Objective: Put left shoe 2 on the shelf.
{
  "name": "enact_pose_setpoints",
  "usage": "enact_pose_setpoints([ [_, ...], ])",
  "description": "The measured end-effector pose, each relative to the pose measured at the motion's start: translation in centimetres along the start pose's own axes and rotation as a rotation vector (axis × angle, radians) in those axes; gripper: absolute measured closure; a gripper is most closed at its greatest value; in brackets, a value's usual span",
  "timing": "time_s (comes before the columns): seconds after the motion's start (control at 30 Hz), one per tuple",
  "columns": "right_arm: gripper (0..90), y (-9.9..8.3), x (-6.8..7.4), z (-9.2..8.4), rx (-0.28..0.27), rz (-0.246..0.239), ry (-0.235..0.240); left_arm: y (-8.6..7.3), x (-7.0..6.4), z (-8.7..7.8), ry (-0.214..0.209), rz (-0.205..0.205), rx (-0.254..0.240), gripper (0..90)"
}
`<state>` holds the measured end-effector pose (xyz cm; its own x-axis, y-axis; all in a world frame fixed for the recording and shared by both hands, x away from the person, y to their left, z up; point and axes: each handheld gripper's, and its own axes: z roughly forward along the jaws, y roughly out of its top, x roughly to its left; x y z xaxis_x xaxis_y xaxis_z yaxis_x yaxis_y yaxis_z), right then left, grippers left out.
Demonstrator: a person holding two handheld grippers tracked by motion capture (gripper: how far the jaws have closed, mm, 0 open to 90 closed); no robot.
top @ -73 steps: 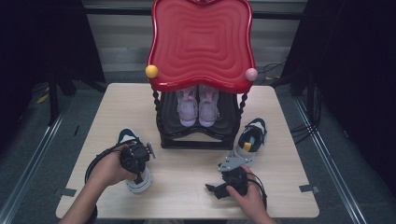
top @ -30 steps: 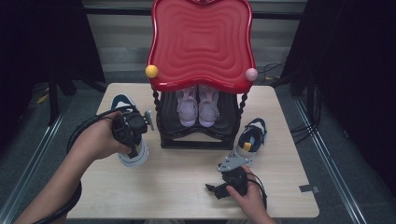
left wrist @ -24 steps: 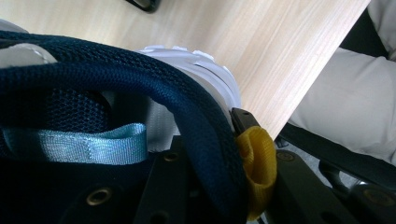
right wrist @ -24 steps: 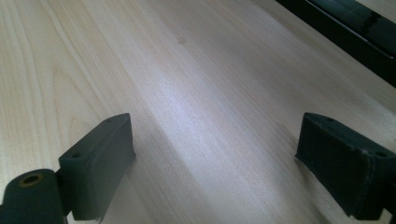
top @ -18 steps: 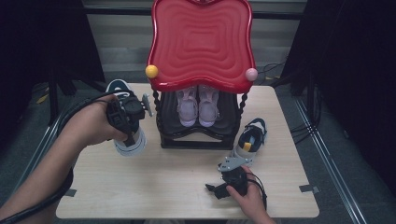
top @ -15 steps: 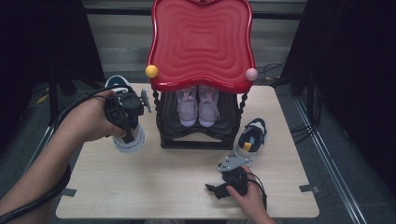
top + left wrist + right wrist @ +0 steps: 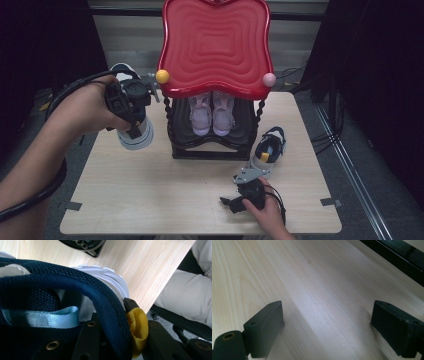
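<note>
My left gripper (image 7: 132,107) is shut on a navy mesh shoe with a white sole (image 7: 136,138) and holds it in the air, left of the red-topped rack (image 7: 216,45). In the left gripper view the shoe's navy collar (image 7: 62,285) and yellow heel tab (image 7: 137,330) sit between the jaws, with one fingertip (image 7: 129,304) against the tab. The matching navy shoe (image 7: 268,148) lies on the table right of the rack. My right gripper (image 7: 231,205) rests near the front edge, open (image 7: 327,325), with bare wood between its jaws.
A pair of pink shoes (image 7: 212,112) stands on the rack's black lower shelf (image 7: 210,147). A yellow ball (image 7: 162,76) and a pink ball (image 7: 269,79) cap the rack's front corners. The wooden table (image 7: 150,190) has dark floor around it.
My left hand has lifted the navy shoe off the table and carried it up and back, to beside the rack's left post. The right gripper has stayed put.
</note>
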<state>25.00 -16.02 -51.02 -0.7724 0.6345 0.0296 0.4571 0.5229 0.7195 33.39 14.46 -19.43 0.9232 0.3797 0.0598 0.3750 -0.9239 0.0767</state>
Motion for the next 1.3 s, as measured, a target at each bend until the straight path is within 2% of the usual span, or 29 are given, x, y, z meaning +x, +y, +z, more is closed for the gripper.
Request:
enact_pose_setpoints([
  [0.1, 10.2, 0.0, 0.0, 0.0, 0.0, 0.0, 0.0, 0.1, 0.1, -0.6, 0.003, 0.01, -0.002, 76.1],
  [0.13, 10.3, 0.0, 0.0, 0.0, 0.0, 0.0, 0.0, 0.2, 0.1, -0.7, 0.005, 0.0, -0.01, 76.0],
  [0.2, 10.3, 0.0, 0.0, 0.0, 0.001, -0.003, 0.0, 0.3, 0.2, -1.2, 0.01, 0.016, 0.014, 76.1],
  [0.3, 10.3, 0.0, 0.0, 0.0, 0.0, -0.001, -0.001, 0.4, 0.3, -1.7, 0.024, 0.018, 0.023, 76.1],
  [0.47, 10.3, 0.0, 0.0, 0.0, 0.0, 0.0, 0.0, 0.6, 0.6, -3.8, 0.059, 0.023, 0.014, 76.1],
  [0.63, 10.3, 0.0, 0.0, 0.0, 0.0, 0.0, 0.0, 1.1, 0.6, -5.1, 0.066, 0.024, -0.019, 76.0],
  [0.83, 10.3, 0.0, 0.0, 0.0, 0.001, -0.003, 0.0, 1.9, 0.7, -6.1, 0.082, 0.026, -0.035, 76.0],
  [0.87, 10.3, 0.0, 0.0, 0.0, 0.0, 0.0, 0.0, 2.0, 0.7, -6.4, 0.086, 0.04, -0.028, 76.0],
  [1.07, 10.3, 0.0, 0.0, 0.0, 0.0, 0.0, 0.0, 2.6, 0.5, -7.3, 0.096, 0.042, -0.061, 76.0],
  [1.1, 10.3, 0.0, 0.0, 0.0, 0.0, 0.0, 0.0, 2.7, 0.5, -7.6, 0.101, 0.056, -0.054, 76.0],
  [1.23, 10.3, 0.0, 0.0, 0.0, -0.001, -0.001, -0.001, 3.4, 0.3, -8.5, 0.118, 0.066, -0.07, 75.9],
  [1.3, 10.3, 0.0, 0.0, 0.0, 0.0, 0.0, 0.0, 4.2, 0.1, -8.8, 0.131, 0.083, -0.076, 75.9],
])
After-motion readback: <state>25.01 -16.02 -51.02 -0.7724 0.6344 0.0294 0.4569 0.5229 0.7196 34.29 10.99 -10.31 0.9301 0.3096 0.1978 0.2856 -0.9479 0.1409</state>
